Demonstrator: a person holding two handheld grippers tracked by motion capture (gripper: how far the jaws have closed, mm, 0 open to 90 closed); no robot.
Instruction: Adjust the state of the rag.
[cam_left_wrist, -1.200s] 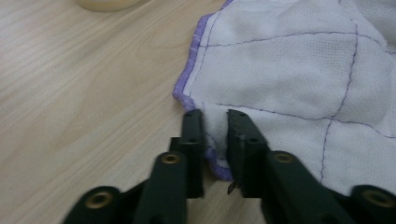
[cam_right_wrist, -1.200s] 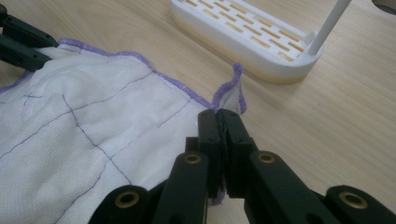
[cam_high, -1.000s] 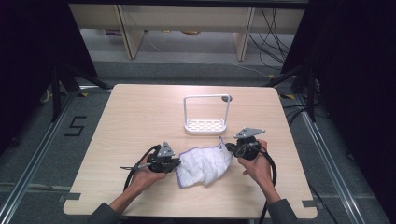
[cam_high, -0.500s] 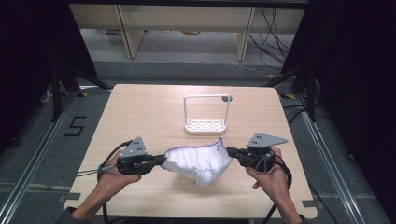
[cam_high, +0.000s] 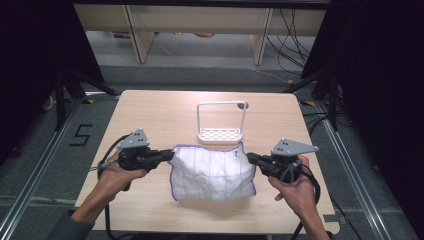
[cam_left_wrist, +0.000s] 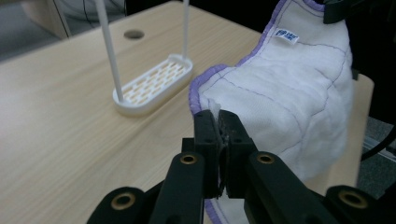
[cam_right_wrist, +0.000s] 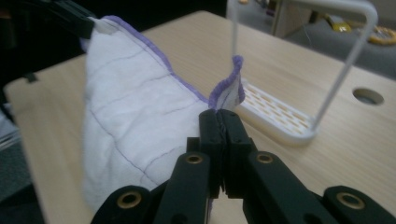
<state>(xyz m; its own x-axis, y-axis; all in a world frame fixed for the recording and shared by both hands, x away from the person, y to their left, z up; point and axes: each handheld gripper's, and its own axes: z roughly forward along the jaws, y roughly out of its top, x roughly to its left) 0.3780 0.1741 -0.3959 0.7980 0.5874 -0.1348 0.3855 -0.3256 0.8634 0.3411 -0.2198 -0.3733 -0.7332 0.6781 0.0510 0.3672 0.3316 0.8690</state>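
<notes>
Since a second ago the two hands have drawn apart and lifted: the white cloth (cam_high: 212, 172), then a crumpled heap between them on the surface (cam_high: 150, 112), now hangs spread out in the air between the two tools, its lower edge sagging toward the wood and casting a shadow there. The left tool (cam_high: 169, 156) is clamped on the cloth's upper left corner; in the left gripper view its jaws are pressed together on the purple-stitched hem. The right tool (cam_high: 250, 158) is clamped on the upper right corner, and in the right gripper view a fold of the purple edge stands up just above the closed jaws. The white wire rack (cam_high: 220, 122) stands as before, behind the cloth toward the far side of the surface, near it but apart. The cloth's bottom edge is cut off in both gripper views, and the small label (cam_left_wrist: 286, 37) on it is too small to read
</notes>
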